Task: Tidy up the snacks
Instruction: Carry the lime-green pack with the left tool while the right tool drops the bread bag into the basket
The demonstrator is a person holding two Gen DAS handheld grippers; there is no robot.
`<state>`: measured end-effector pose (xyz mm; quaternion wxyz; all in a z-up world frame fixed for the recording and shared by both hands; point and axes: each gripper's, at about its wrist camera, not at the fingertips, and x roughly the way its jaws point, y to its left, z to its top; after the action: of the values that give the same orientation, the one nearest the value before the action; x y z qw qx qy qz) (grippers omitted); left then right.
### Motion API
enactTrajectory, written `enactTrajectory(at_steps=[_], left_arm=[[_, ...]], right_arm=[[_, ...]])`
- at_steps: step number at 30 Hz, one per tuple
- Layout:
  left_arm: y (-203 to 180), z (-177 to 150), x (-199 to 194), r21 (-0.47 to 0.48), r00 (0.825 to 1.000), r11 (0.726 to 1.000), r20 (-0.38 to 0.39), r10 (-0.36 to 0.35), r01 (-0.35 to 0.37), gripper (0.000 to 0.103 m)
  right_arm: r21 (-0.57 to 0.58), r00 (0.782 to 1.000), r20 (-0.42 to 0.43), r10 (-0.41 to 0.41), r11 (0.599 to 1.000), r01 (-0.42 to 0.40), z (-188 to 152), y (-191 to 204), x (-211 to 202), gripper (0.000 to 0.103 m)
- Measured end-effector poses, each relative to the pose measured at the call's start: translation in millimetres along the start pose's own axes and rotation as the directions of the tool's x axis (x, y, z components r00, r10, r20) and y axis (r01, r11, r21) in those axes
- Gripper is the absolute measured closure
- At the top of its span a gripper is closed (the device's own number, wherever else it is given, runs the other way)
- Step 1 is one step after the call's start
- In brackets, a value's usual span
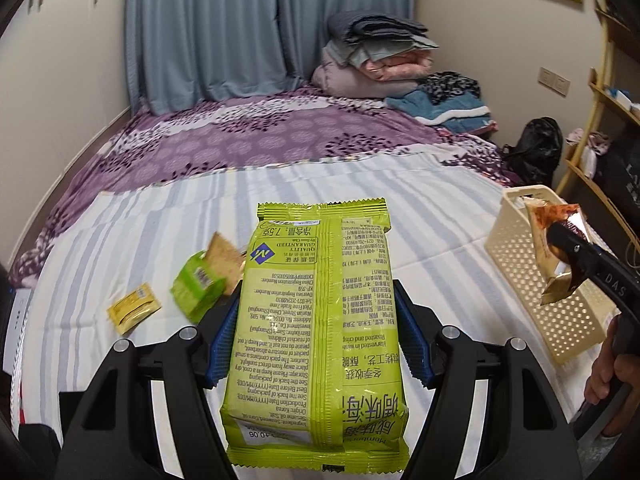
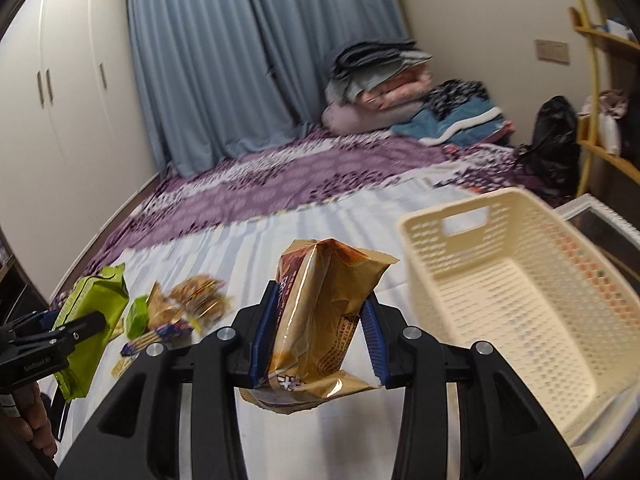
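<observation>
Left wrist view: left tongs (image 1: 316, 336) pinch green packet (image 1: 320, 320); right tongs (image 2: 318, 340) pinch golden packet (image 2: 320, 320), tilted downward.

The left claw (image 1: 316, 332) holds a seaweed packet (image 1: 320, 320) above the bed (image 1: 120, 220), and the right claw (image 2: 316, 340) holds a crumpled snack bag (image 2: 320, 320) above it, just left of the basket (image 2: 520, 300). The basket sits on the bed's right side. Left of both packets, a small box (image 1: 198, 288), a cracker pack (image 1: 224, 256) and a sachet (image 1: 134, 308) lie together on the bed. Folded blankets (image 1: 372, 56) are stacked at the far end, before the curtains (image 1: 240, 20).
</observation>
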<state>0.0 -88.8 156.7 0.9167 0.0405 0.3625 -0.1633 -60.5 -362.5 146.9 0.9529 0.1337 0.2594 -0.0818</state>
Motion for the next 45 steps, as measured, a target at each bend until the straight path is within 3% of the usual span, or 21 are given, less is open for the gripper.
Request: enactTrajectory(at_steps=[6,13,16,19,28,37,41,42,43,45], left_arm=[[-45,13,-1,0.071,0.998,0.996,0.006,-0.063,0.063,0.033],[-104,26,-2,0.167,0.99,0.976,0.013,-0.14,0.136,0.033],[-124,29,1,0.202,0.986,0.965,0.006,-0.169,0.164,0.033],[-147,31,2,0.231,0.98,0.954,-0.003,-0.197,0.192,0.033],[-205,40,5,0.3,0.958,0.911,-0.031,-0.287,0.282,0.033],[-266,39,26,0.319,0.905,0.848,-0.11,-0.41,0.423,0.033],[-287,35,37,0.288,0.855,0.805,-0.16,-0.493,0.518,0.032],[-292,34,39,0.276,0.84,0.793,-0.172,-0.515,0.543,0.029],[-294,34,41,0.267,0.831,0.787,-0.182,-0.526,0.557,0.012],[-293,34,42,0.252,0.828,0.788,-0.171,-0.535,0.561,0.006]], right_arm=[[0.066,0.991,0.057,-0.119,0.991,0.115,6,-56,-26,0.063],[0.152,0.971,0.03,-0.238,0.961,0.231,-3,-119,-32,0.063],[0.189,0.966,0.013,-0.258,0.949,0.251,-8,-139,-33,0.061],[0.216,0.958,0.023,-0.287,0.937,0.276,-14,-149,-39,0.049],[0.259,0.946,0.032,-0.323,0.917,0.304,-24,-172,-46,0.048],[0.286,0.932,0.054,-0.358,0.9,0.329,-28,-182,-59,0.048],[0.291,0.928,0.056,-0.369,0.895,0.339,-30,-183,-63,0.048],[0.293,0.927,0.055,-0.372,0.893,0.341,-30,-184,-64,0.048],[0.295,0.925,0.054,-0.375,0.891,0.344,-30,-185,-65,0.048],[0.299,0.923,0.054,-0.38,0.888,0.348,-30,-186,-67,0.048]])
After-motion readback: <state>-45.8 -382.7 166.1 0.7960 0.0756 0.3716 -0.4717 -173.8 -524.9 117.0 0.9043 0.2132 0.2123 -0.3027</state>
